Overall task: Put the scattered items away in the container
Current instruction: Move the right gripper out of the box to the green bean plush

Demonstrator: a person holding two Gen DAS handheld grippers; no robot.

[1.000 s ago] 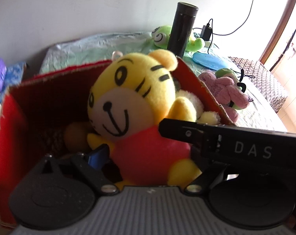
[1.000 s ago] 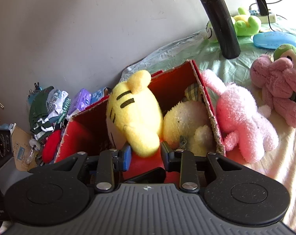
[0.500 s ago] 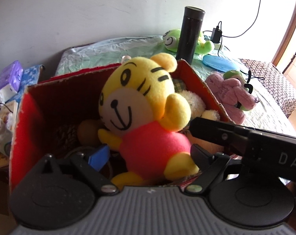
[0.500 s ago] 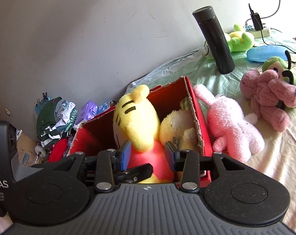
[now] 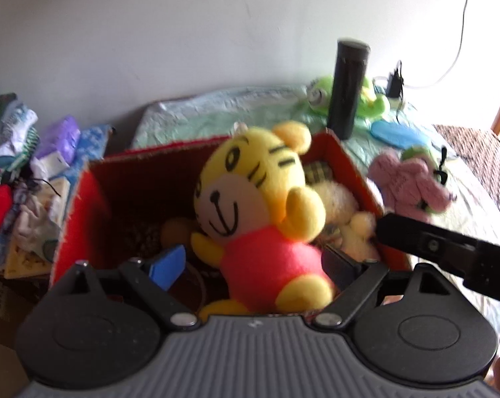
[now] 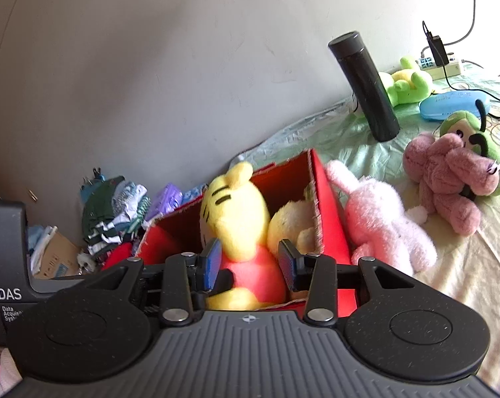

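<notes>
A: Position of the tiger plush (image 5: 259, 212)?

B: Sits upright in the red cardboard box (image 5: 81, 212), face toward the left wrist camera; red belly low between the fingers of the left gripper (image 5: 256, 265); the box stands on the bed (image 6: 465, 282), against its edge.

A: Left gripper state?

B: Jaws wide; blue pad (image 5: 168, 265) clear of the tiger's arm; the far finger is close by the belly, contact cannot be told through the blur; nothing gripped.

A: And the right gripper (image 6: 251, 263)?

B: Sits at the box's near rim, jaws part open, having just been opening; tiger's red body between the blue pads (image 6: 211, 262), seen from the side; pads stand just off the plush; no squeeze visible.

A: Other contents of the box?

B: Pale yellow plush (image 6: 293, 225) beside the tiger, against the right wall; left view adds a brown round thing and dark patterned stuff in the box's shaded floor, too dim to name.

A: What does one view give that the other lacks?

B: Right view: light pink rabbit plush (image 6: 382, 225) lying just outside the box wall, touching it; hidden in the left view. Both show the mauve plush (image 6: 445, 179) with the green-headed toy (image 6: 465, 132) farther off on the bed, black flask (image 6: 365, 89) upright, green frog plush (image 6: 405, 83), blue case (image 6: 452, 102). Left view shows the right gripper's black body (image 5: 448, 248) crossing the box's near right corner; right view shows the left unit's casing marked DAS (image 6: 8, 265), and a power strip (image 6: 445, 66) by the wall. Clothes pile (image 6: 114, 212) beyond the box in both.
</notes>
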